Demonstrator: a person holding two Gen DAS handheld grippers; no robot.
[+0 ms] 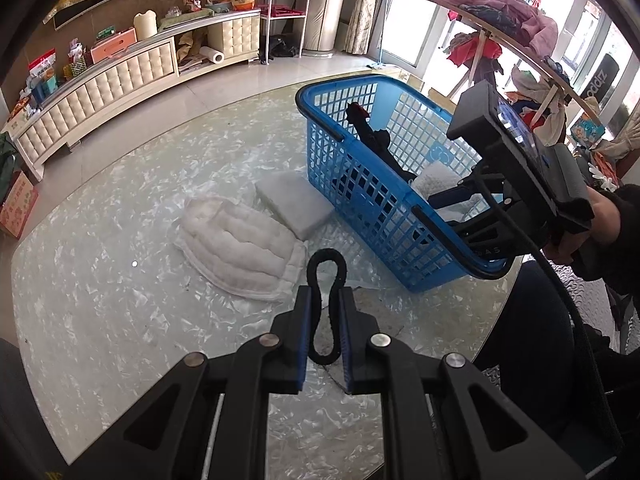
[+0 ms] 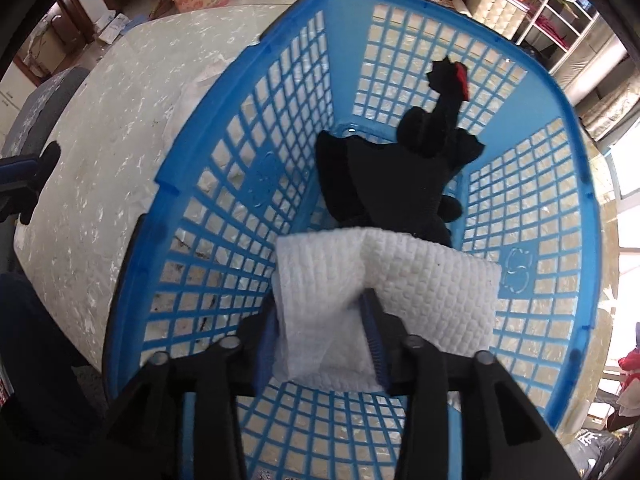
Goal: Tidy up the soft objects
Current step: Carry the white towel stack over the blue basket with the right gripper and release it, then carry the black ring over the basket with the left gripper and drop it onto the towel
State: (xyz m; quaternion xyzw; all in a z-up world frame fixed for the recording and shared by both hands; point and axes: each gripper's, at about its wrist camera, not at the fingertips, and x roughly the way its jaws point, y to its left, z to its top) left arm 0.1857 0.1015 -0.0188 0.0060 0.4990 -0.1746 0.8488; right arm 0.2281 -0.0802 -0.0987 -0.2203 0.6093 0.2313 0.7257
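White textured cloth (image 2: 384, 292) lies inside the blue basket (image 2: 248, 184), draped over the lower part of a black plush toy (image 2: 400, 176) that rests on the basket floor. The cloth sits between the fingers of the right gripper (image 2: 320, 344): its folded lower edge fills the gap, with one blue finger pad (image 2: 374, 336) along its right fold. The jaws stand partly apart, and I cannot tell whether the pads press the cloth.

Left of the basket, on the marbled table (image 1: 120, 320), lies a white quilted pad (image 1: 244, 248), and between that pad and the basket wall a flat white foam block (image 1: 296, 204), just beside the basket. In front of the basket, the left gripper (image 1: 326, 312) is nearly closed, pinching a black cord loop (image 1: 326, 268) that sticks out past its fingertips.
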